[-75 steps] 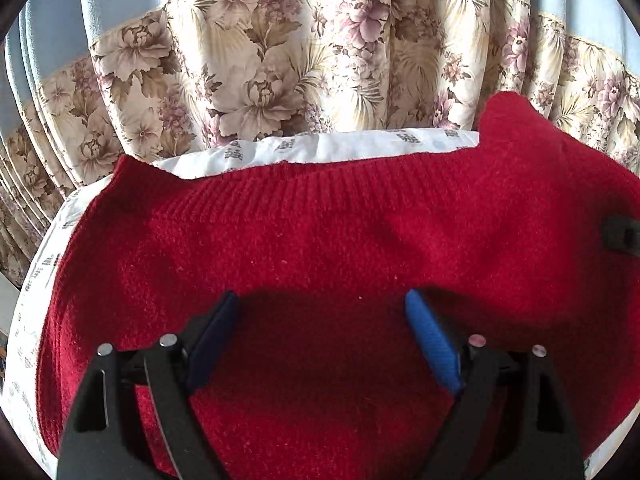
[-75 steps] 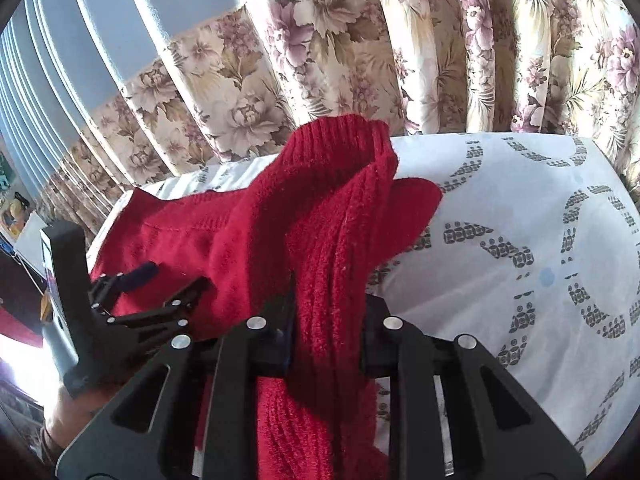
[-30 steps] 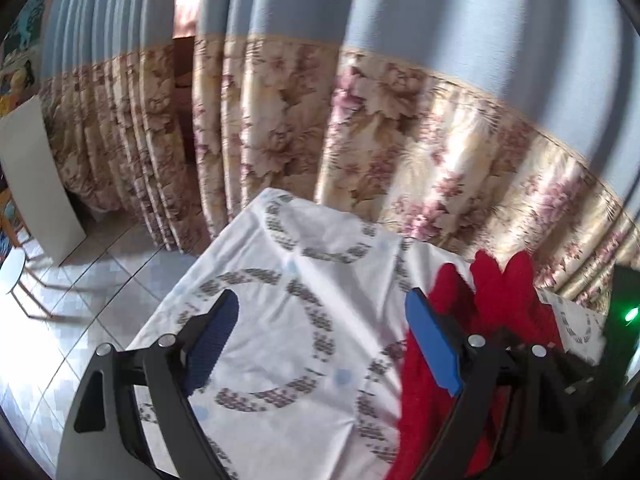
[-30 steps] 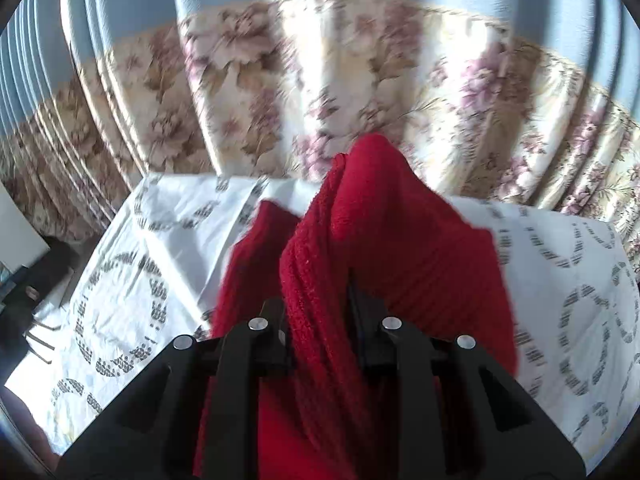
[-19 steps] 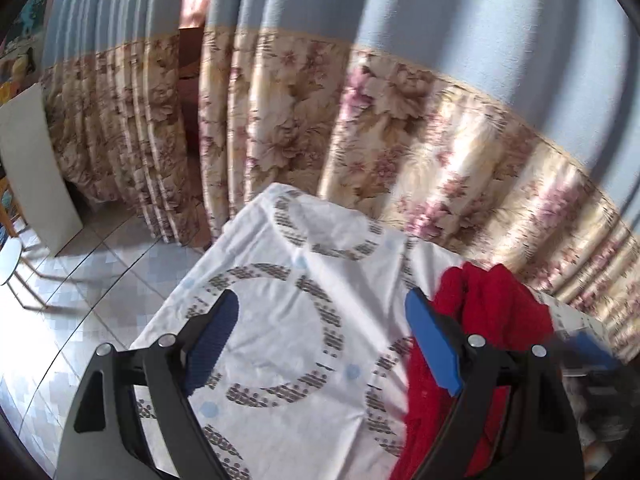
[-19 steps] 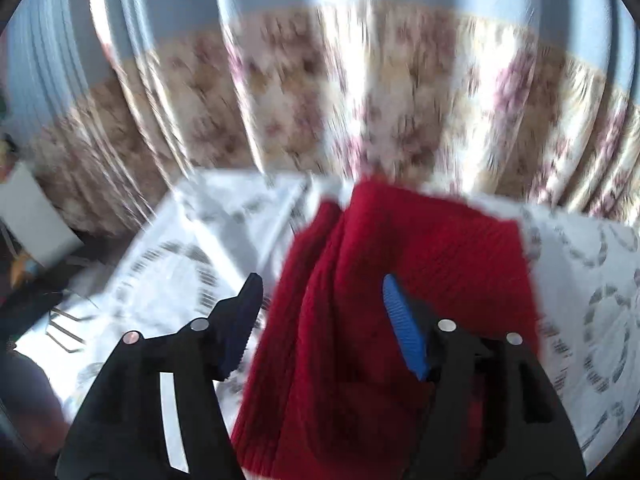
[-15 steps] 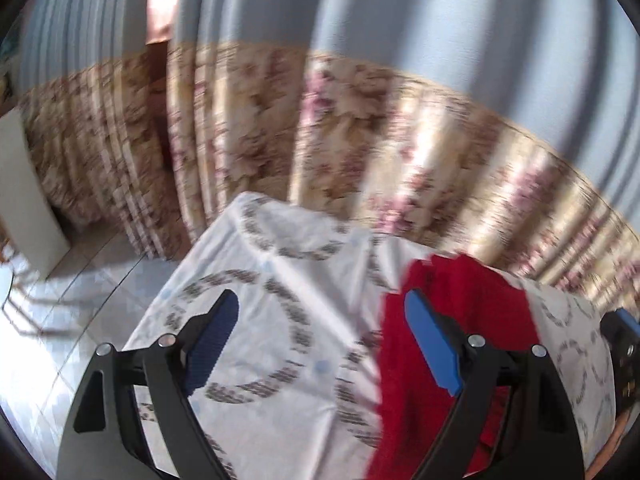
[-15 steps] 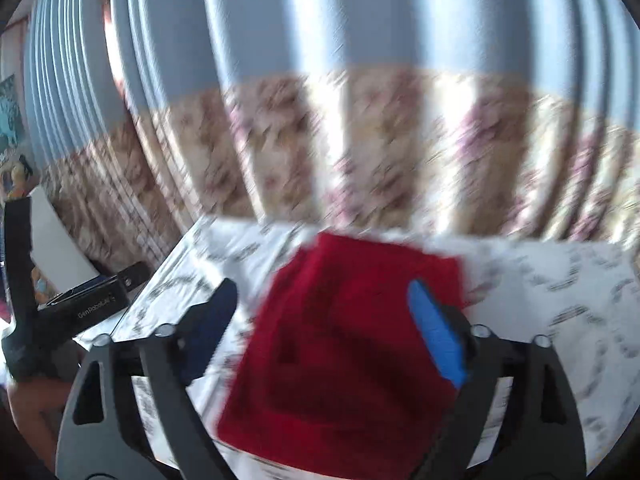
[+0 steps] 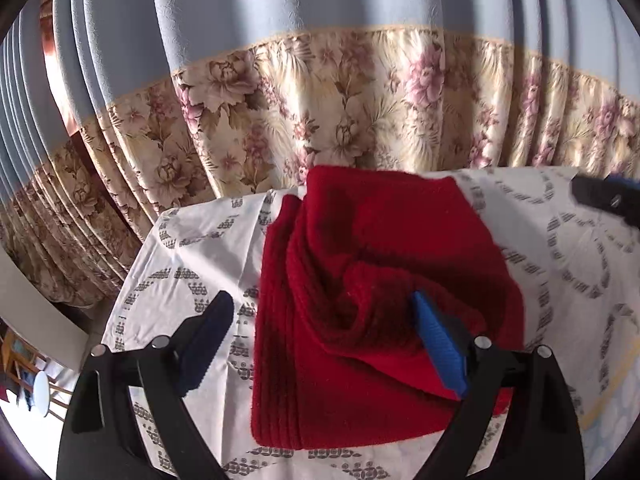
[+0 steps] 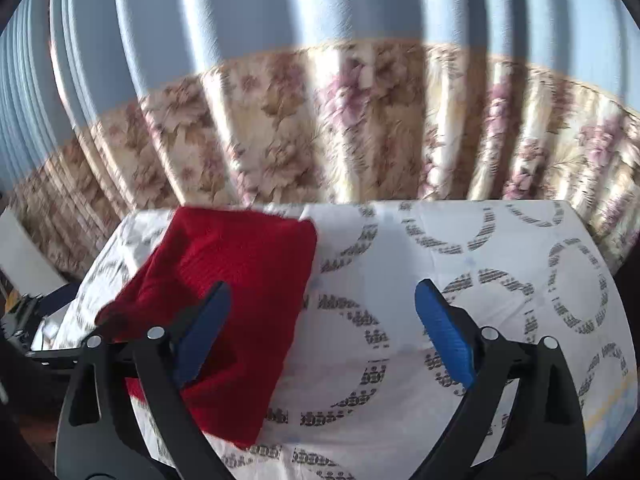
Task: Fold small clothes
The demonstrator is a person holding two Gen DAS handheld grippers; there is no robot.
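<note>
One red sweater (image 9: 384, 300), folded, on a patterned sheet (image 10: 460, 280); near edge hidden behind tools. Left gripper (image 9: 320, 344) and right gripper (image 10: 320, 332): jaws opening, nothing held.

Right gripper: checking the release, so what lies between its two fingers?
In the right wrist view, only the patterned cloth lies inside the right gripper; the red sweater sits left.
</note>
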